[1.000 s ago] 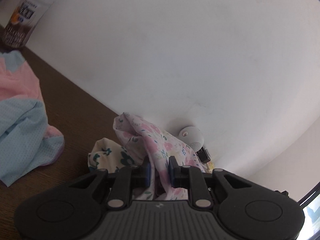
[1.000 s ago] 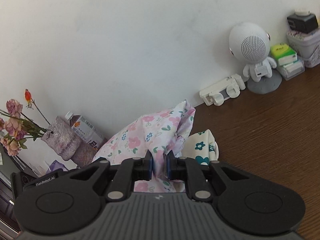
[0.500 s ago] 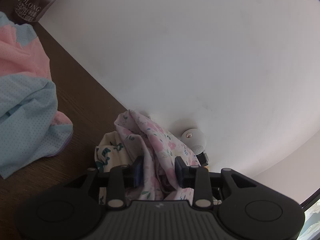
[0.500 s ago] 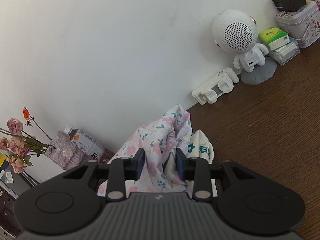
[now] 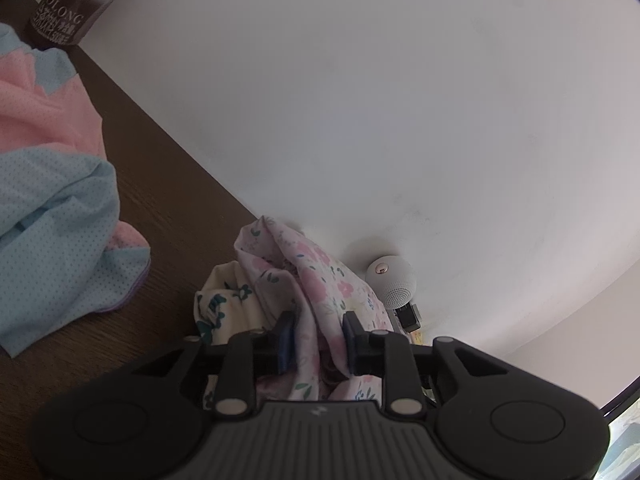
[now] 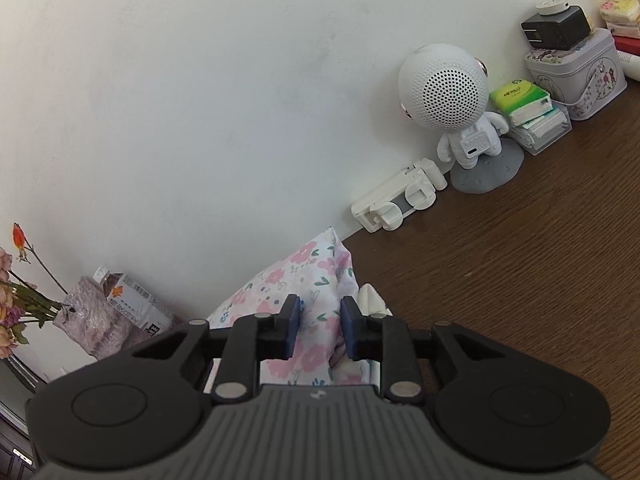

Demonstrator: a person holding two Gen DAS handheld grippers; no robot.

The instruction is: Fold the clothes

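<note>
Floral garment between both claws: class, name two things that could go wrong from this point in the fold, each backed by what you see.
1. The floral garment sits bunched between the parted pads of the left claw and right claw, whose jaws have just shifted; it may slip and crumple.
2. The white astronaut speaker and white clip stand close behind; swinging cloth might knock them.

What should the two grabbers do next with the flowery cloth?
Probably back both away, so the cloth stays put. The floral cloth lies bunched on the brown table, and the left gripper and right gripper have just loosened, with fabric lying loose between their fingers.
</note>
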